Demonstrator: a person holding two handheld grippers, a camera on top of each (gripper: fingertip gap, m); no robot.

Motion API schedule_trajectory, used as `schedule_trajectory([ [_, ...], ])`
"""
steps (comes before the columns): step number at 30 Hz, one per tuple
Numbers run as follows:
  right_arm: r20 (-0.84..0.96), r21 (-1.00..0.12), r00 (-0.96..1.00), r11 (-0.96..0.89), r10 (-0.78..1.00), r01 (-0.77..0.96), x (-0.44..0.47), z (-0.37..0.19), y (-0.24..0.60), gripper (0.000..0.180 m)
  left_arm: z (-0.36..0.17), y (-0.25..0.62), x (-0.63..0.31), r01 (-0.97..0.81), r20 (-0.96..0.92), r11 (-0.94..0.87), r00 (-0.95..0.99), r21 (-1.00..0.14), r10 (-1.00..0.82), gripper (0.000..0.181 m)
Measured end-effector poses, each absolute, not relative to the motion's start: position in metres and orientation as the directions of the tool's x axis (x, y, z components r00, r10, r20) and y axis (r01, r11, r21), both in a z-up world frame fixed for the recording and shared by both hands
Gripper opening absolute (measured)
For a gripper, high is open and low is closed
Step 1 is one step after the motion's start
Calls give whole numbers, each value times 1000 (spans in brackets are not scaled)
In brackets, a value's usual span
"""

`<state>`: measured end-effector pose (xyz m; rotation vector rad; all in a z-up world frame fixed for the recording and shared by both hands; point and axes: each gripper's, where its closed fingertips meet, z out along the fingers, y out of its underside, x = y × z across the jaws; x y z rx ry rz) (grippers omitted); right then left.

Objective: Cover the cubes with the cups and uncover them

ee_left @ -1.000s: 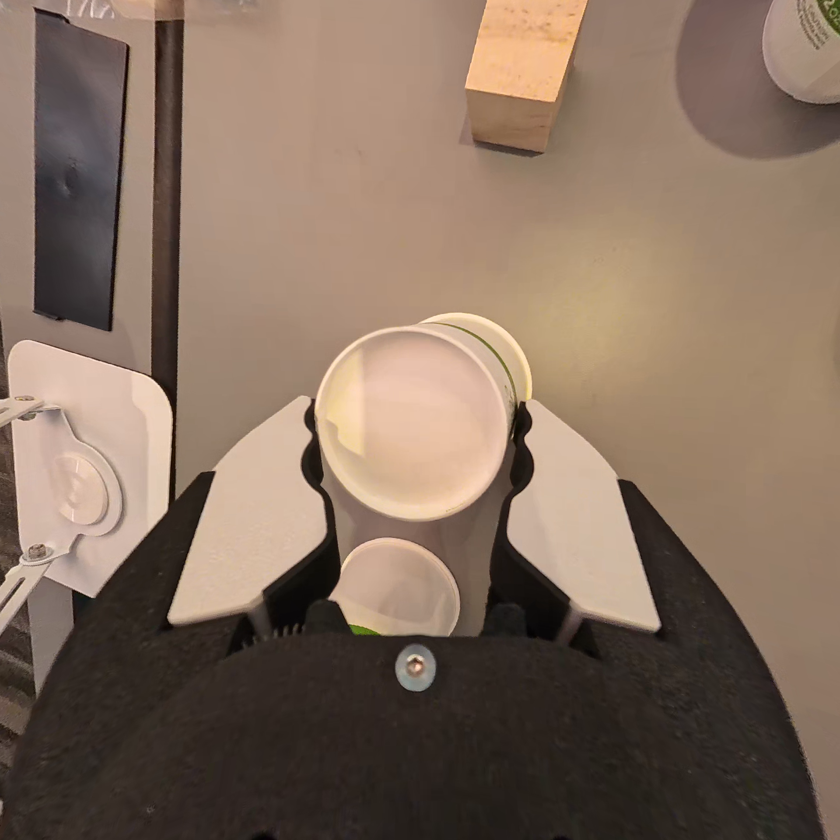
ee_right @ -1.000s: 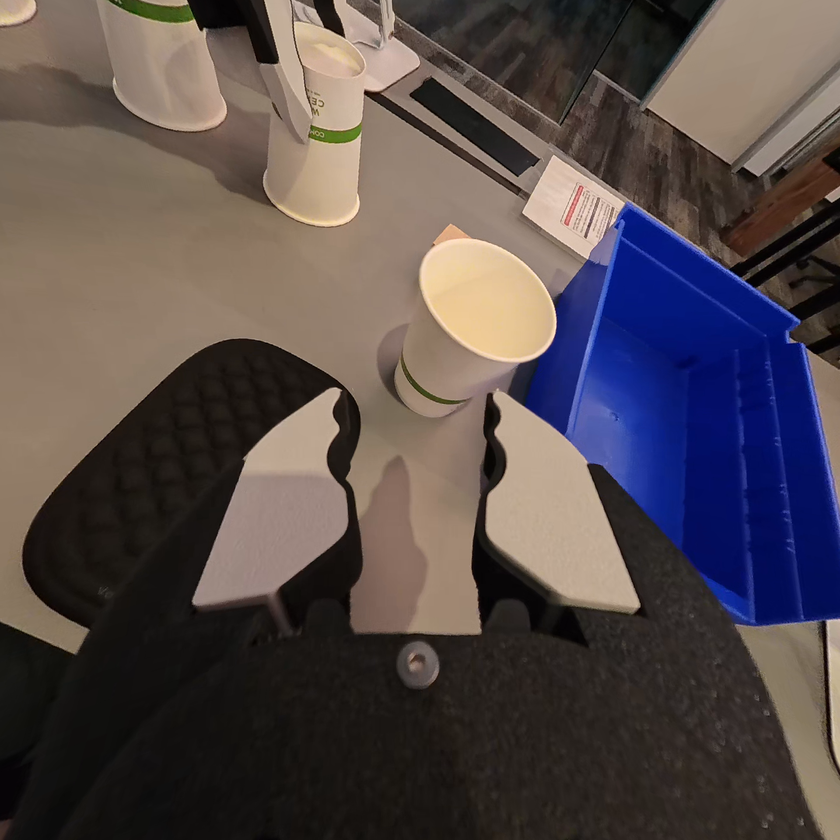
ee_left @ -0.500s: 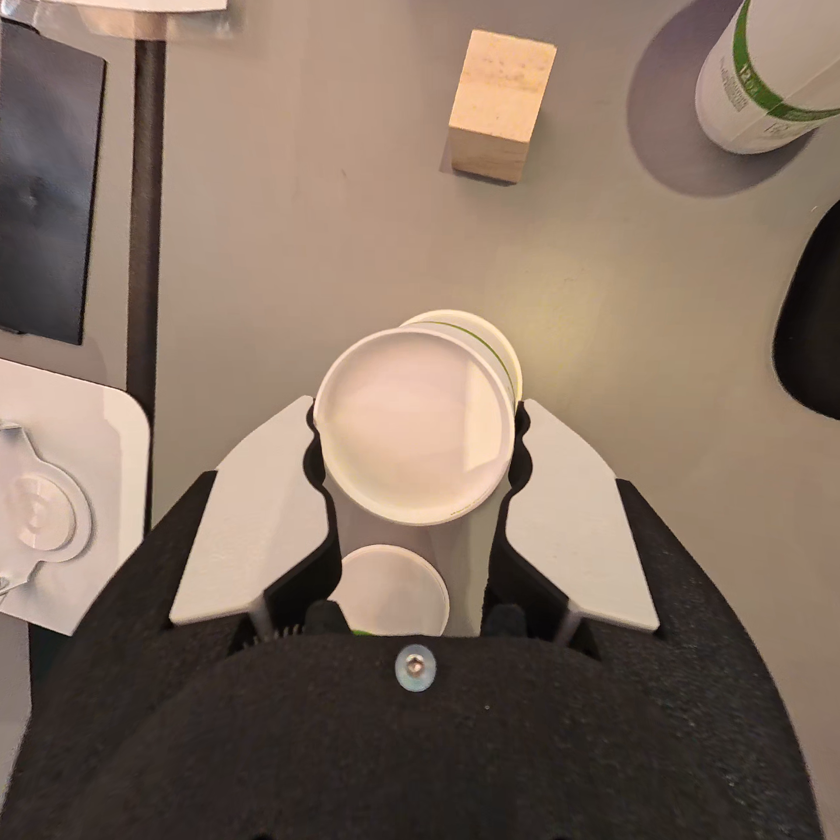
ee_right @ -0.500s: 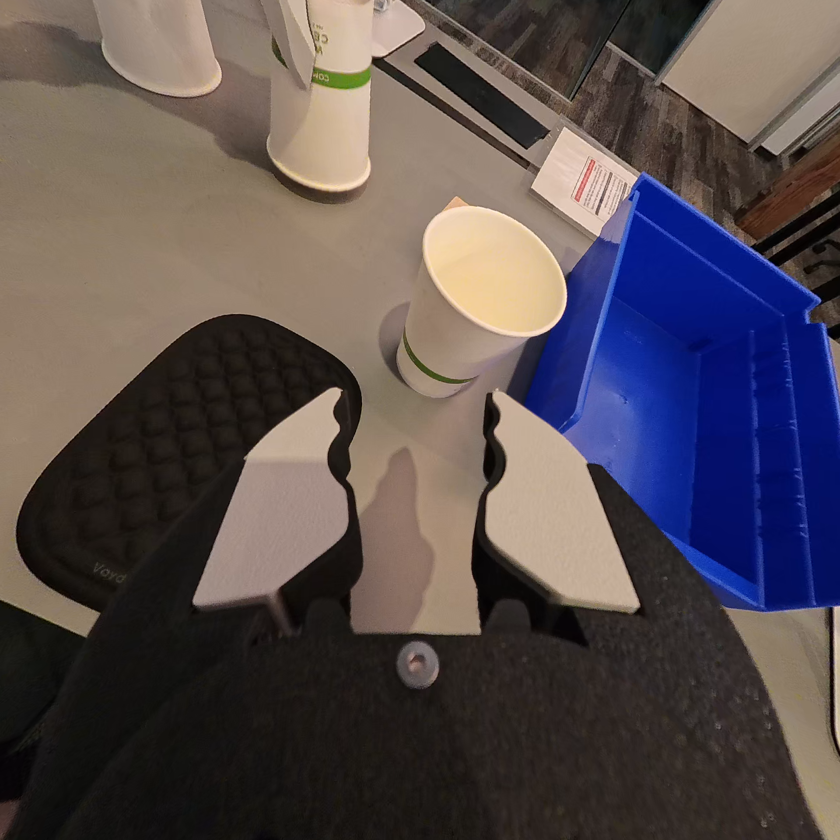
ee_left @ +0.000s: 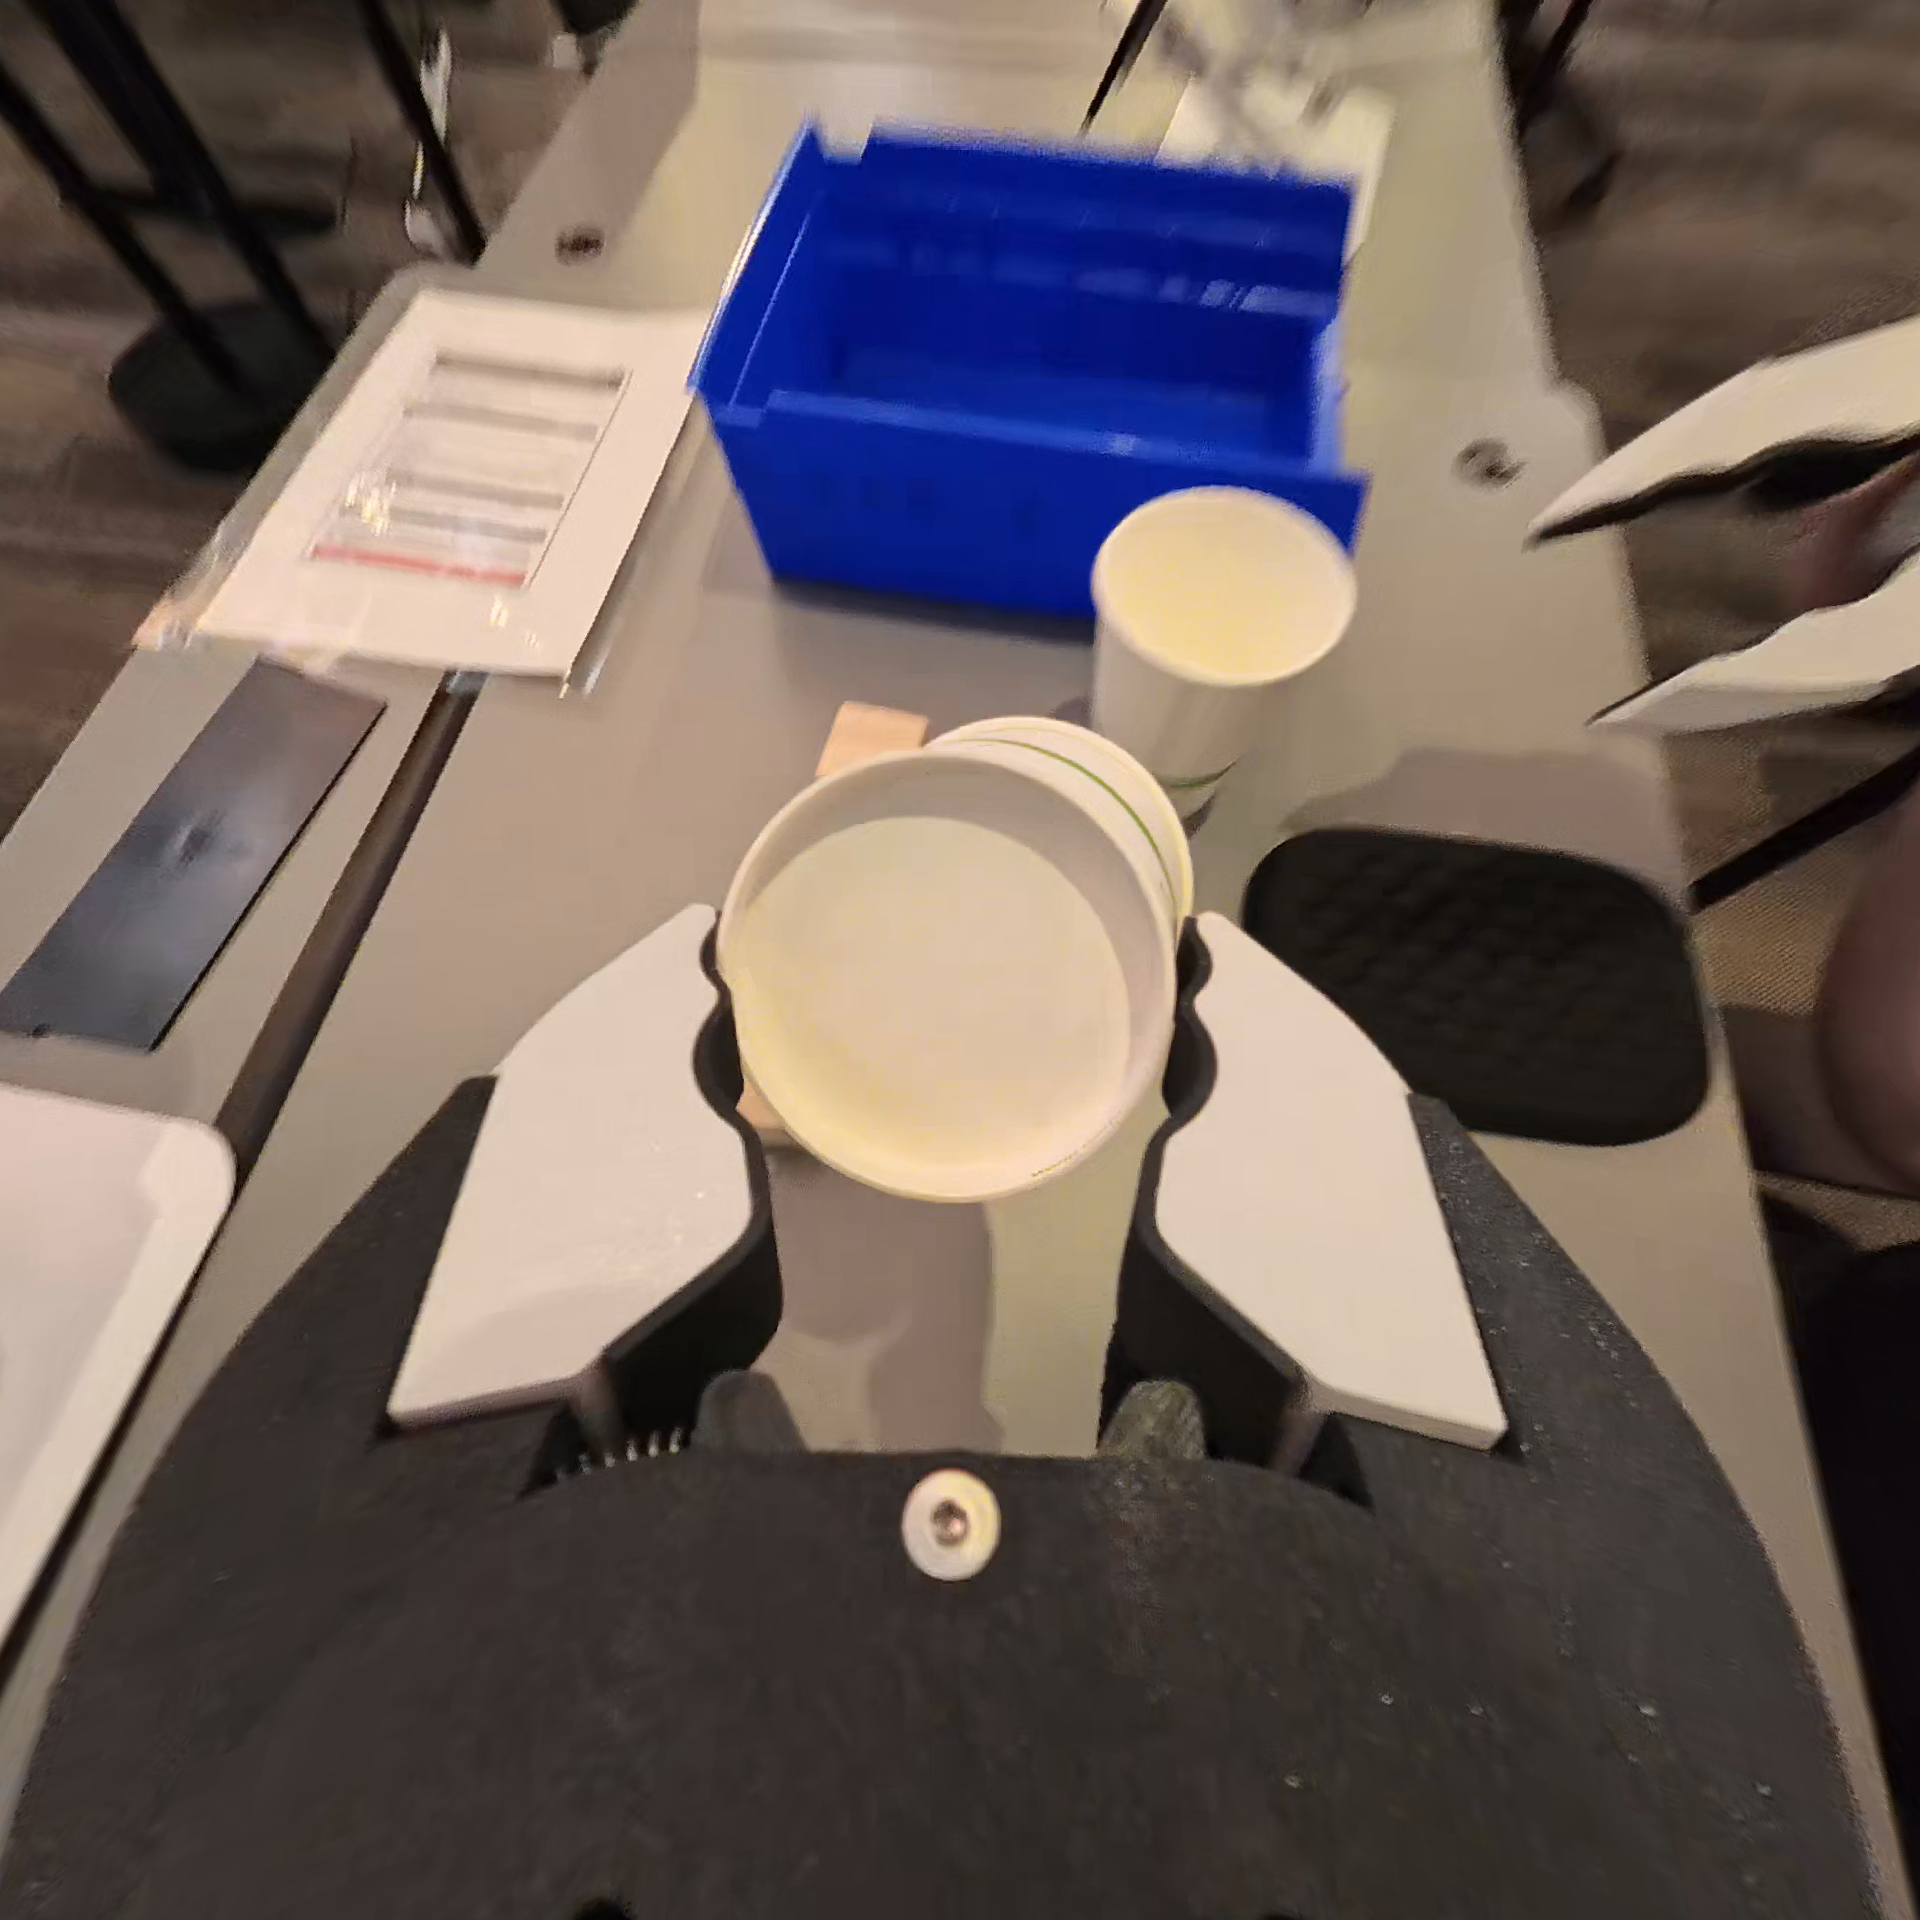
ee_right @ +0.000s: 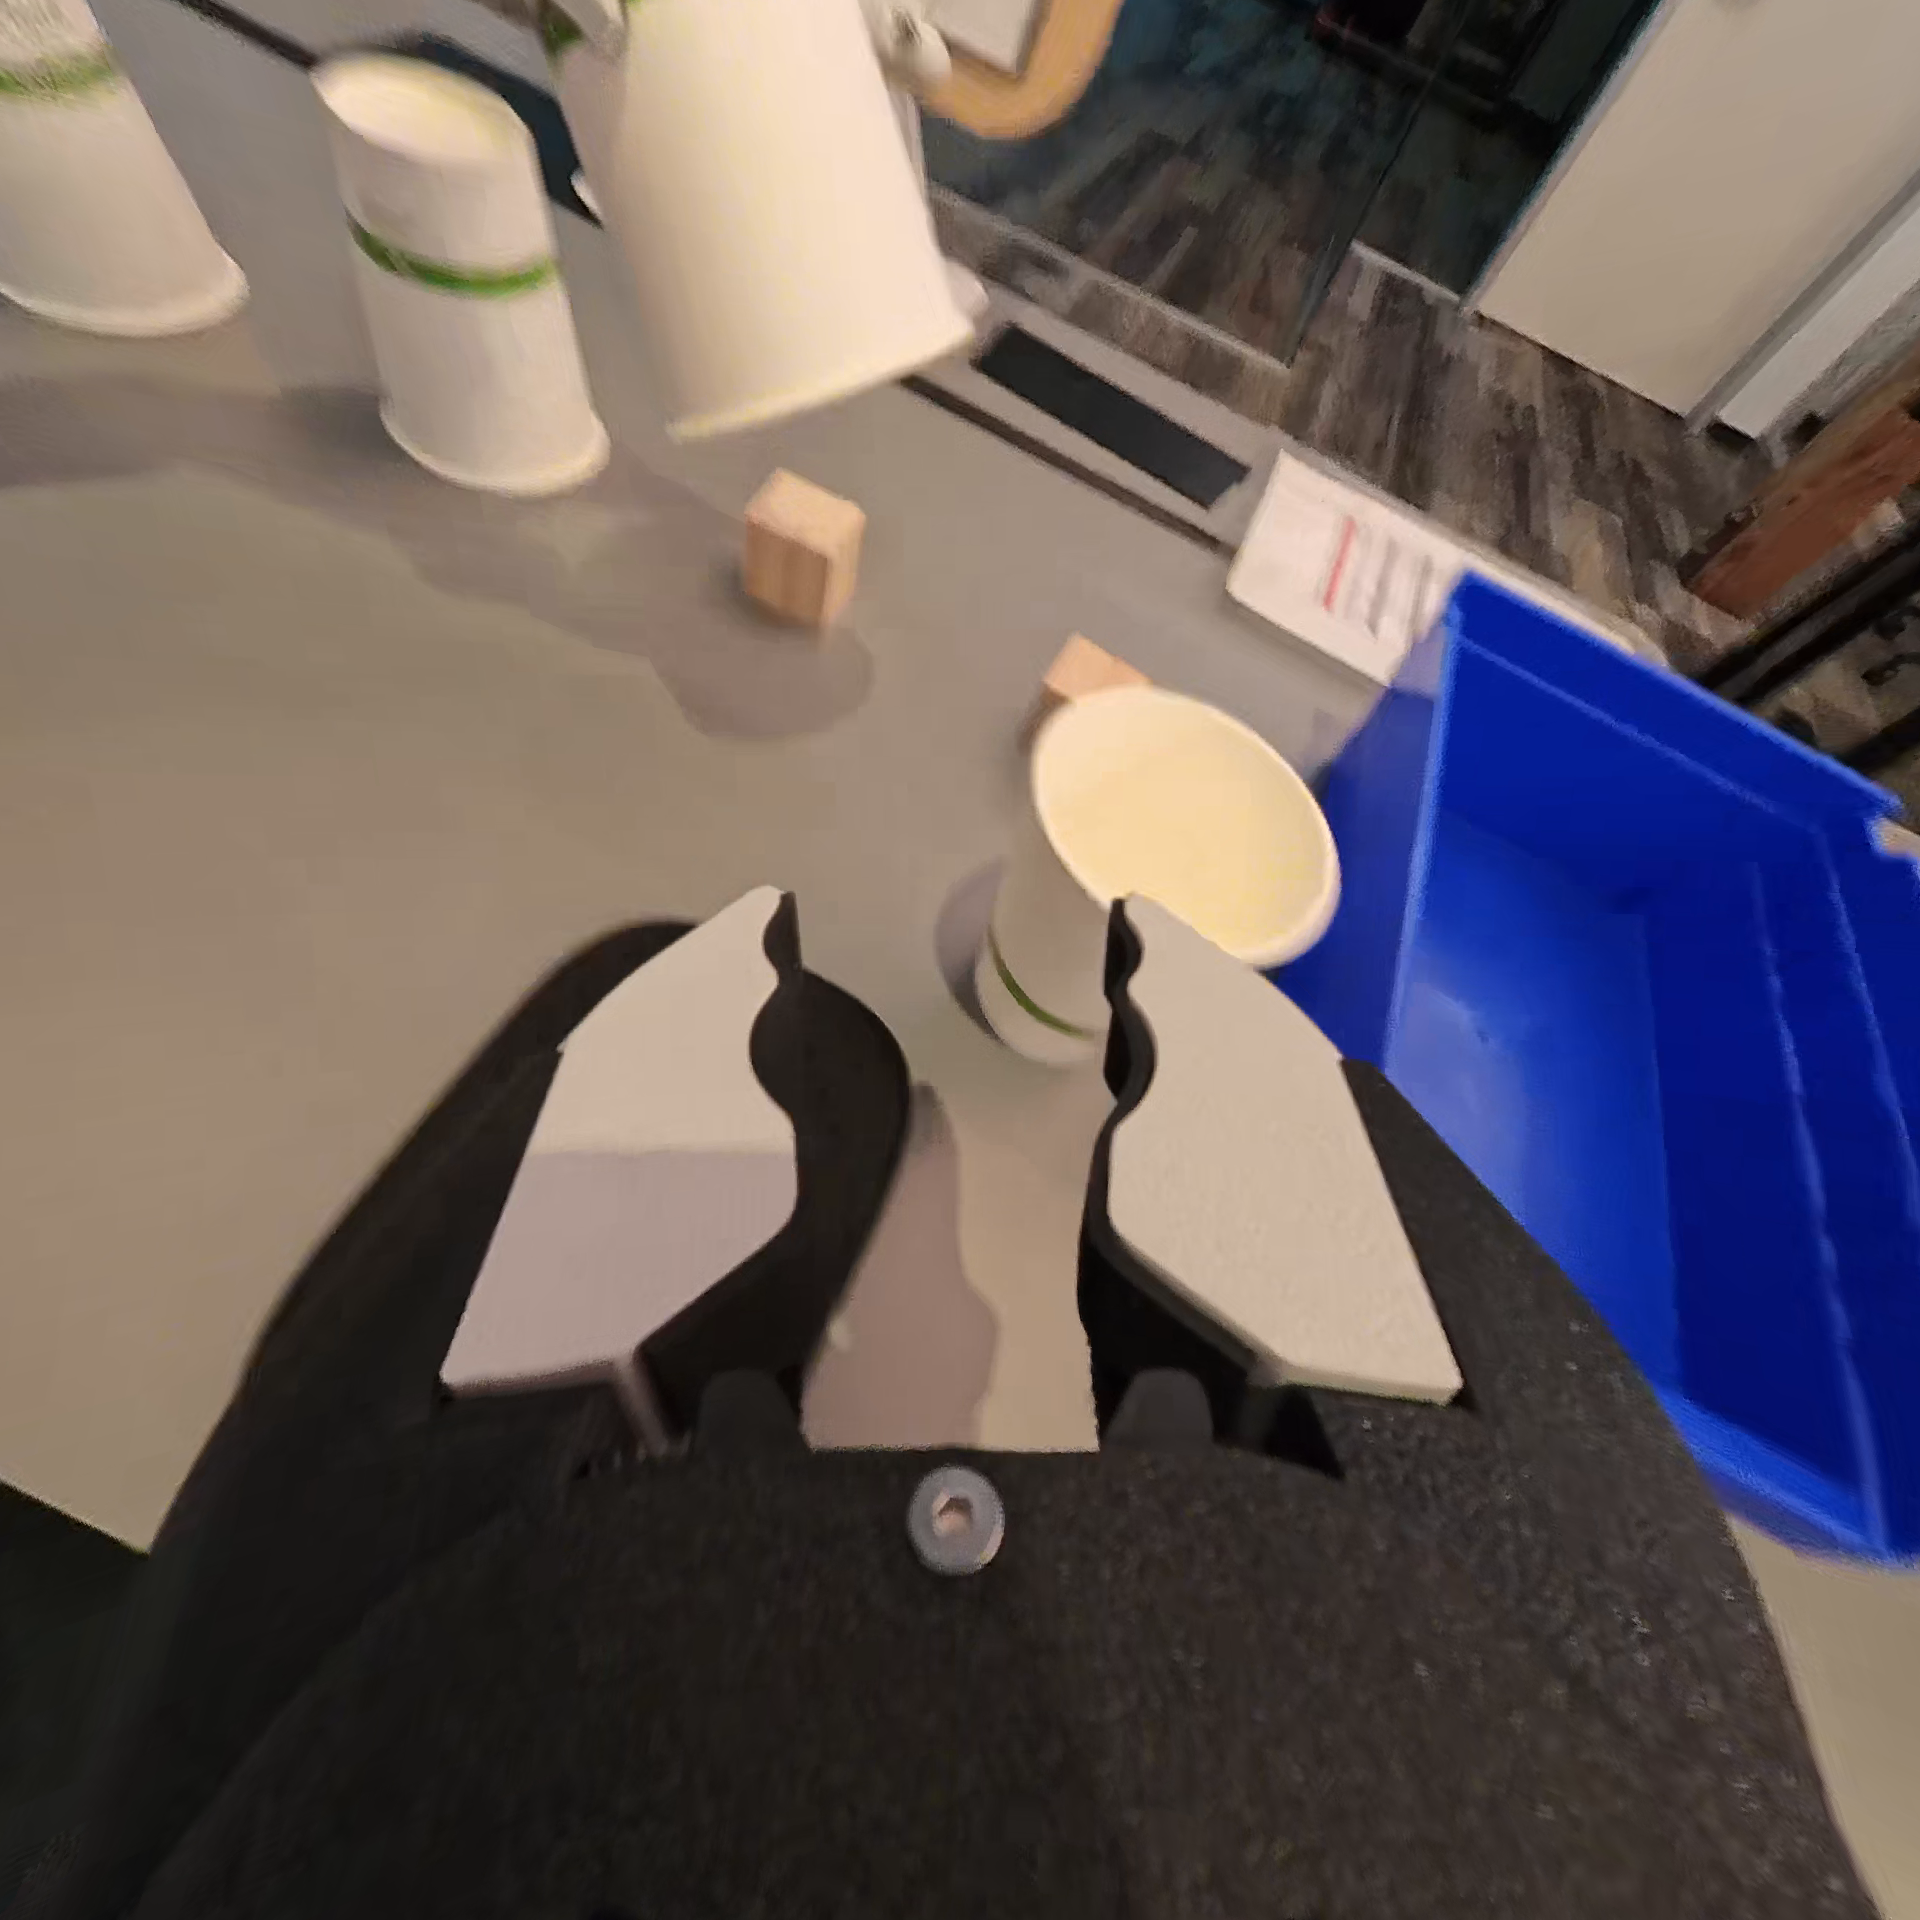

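Note:
My left gripper (ee_left: 951,930) is shut on a white paper cup with a green band (ee_left: 951,977), its base toward the camera. In the right wrist view this cup (ee_right: 769,208) hangs tilted in the air, mouth down, above a bare wooden cube (ee_right: 802,561). A second cube (ee_right: 1086,670) sits behind an upright cup (ee_right: 1174,831), which also shows in the left wrist view (ee_left: 1221,603). My right gripper (ee_right: 945,914) is open and empty, just short of the upright cup. Two upside-down cups (ee_right: 468,301) (ee_right: 83,208) stand at the far left.
A blue bin (ee_right: 1662,987) stands right of the upright cup and shows in the left wrist view (ee_left: 1039,416). A black mat (ee_left: 1486,987) lies under my right gripper. A sleeved paper sheet (ee_left: 436,488) and a white plate (ee_left: 83,1299) lie at the table's left.
My left gripper has lifted its cup off the table and tipped up, uncovering a cube. Its view now looks along the table. My right gripper stays open and has shifted slightly.

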<state>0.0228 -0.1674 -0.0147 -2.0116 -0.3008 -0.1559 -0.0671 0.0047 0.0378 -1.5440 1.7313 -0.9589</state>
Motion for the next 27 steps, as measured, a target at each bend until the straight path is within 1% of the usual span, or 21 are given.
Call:
schedule_trajectory([
  [2, 175, -908, 963, -345, 206, 239, -2, -2, -152, 57, 55, -15, -76, -444, 57, 25, -171, -896, -984, 80],
  [4, 82, -950, 959, -270, 273, 158, -27, 10, -137, 56, 70, -35, -86, -362, 110, -20, -230, -932, -967, 80],
  [6, 6, -977, 937, -196, 350, 80, -50, 23, -124, 56, 80, -50, -97, -298, 138, -53, -273, -953, -952, 80],
  [9, -37, -991, 874, -129, 484, 30, -85, 37, -116, 53, 89, -66, -112, -231, 138, -66, -310, -971, -940, 80],
  [10, -40, -993, 859, -119, 511, 25, -94, 40, -114, 51, 90, -70, -116, -213, 139, -71, -322, -974, -936, 80],
  [11, -30, -995, 839, -98, 543, 28, -104, 44, -113, 46, 92, -74, -120, -199, 143, -78, -338, -977, -930, 80],
  [15, 1, -1000, 753, 16, 658, -12, -136, 66, -117, 16, 91, -76, -131, -191, 143, -78, -358, -979, -923, 80],
  [18, 7, -998, 712, 49, 702, -38, -147, 76, -119, 5, 93, -77, -139, -183, 191, -126, -401, -975, -896, 80],
  [20, 1, -997, 694, 50, 720, -51, -152, 80, -120, 3, 94, -77, -143, -179, 213, -149, -424, -972, -880, 80],
  [23, 3, -999, 695, 29, 719, -26, -152, 81, -119, 2, 94, -76, -148, -160, 194, -136, -446, -978, -874, 79],
  [25, 31, -999, 706, 30, 708, 15, -148, 86, -120, 0, 93, -70, -153, -157, 173, -114, -437, -981, -883, 78],
  [27, 80, -996, 736, 23, 673, 88, -136, 93, -122, 0, 97, -61, -160, -134, 178, -133, -421, -982, -889, 78],
])
